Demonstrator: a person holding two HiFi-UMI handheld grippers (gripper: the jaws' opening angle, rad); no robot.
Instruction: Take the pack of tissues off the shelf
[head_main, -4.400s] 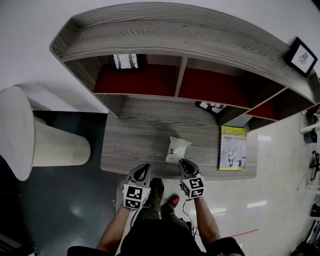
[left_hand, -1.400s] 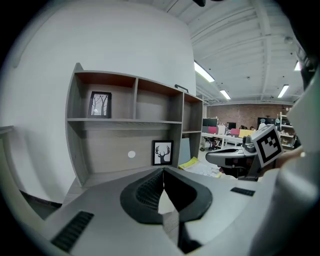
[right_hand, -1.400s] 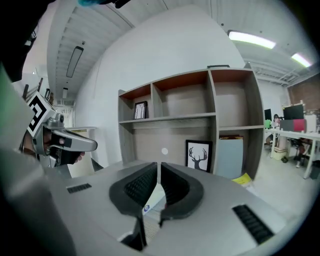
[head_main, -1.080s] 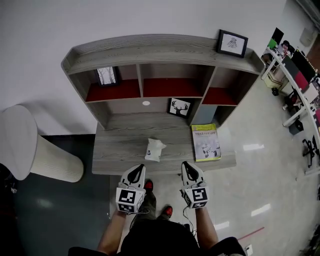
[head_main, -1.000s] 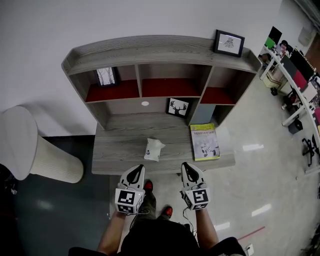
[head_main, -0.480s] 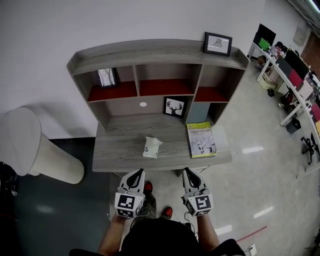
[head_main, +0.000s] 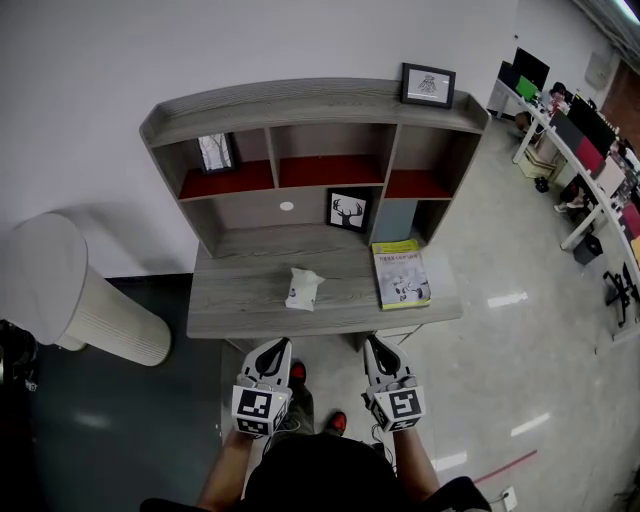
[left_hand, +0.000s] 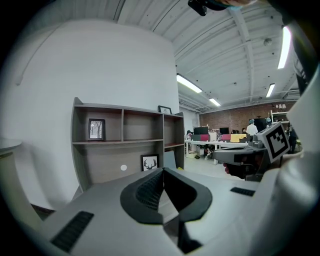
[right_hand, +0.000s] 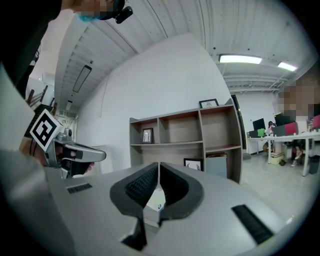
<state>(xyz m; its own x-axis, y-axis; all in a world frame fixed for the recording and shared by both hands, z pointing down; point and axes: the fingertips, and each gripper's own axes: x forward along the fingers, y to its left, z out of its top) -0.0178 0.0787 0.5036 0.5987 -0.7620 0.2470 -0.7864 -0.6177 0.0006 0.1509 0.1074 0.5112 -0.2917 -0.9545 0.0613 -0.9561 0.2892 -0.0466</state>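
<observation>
The tissues (head_main: 303, 288) lie on the table (head_main: 240, 300) under the shelf (head_main: 300, 100), well ahead of both tongs. The left tongs (head_main: 277, 347) and right tongs (head_main: 372, 344) hang just short of the table's edge, each closed tight and empty.

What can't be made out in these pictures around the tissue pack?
Tissue pack: print too small in head view; right gripper view shows only a sliver behind the right tongs.
Desktop: mostly covered by the left tongs in left gripper view.
Yellow book: cover text too small, head view.
</observation>
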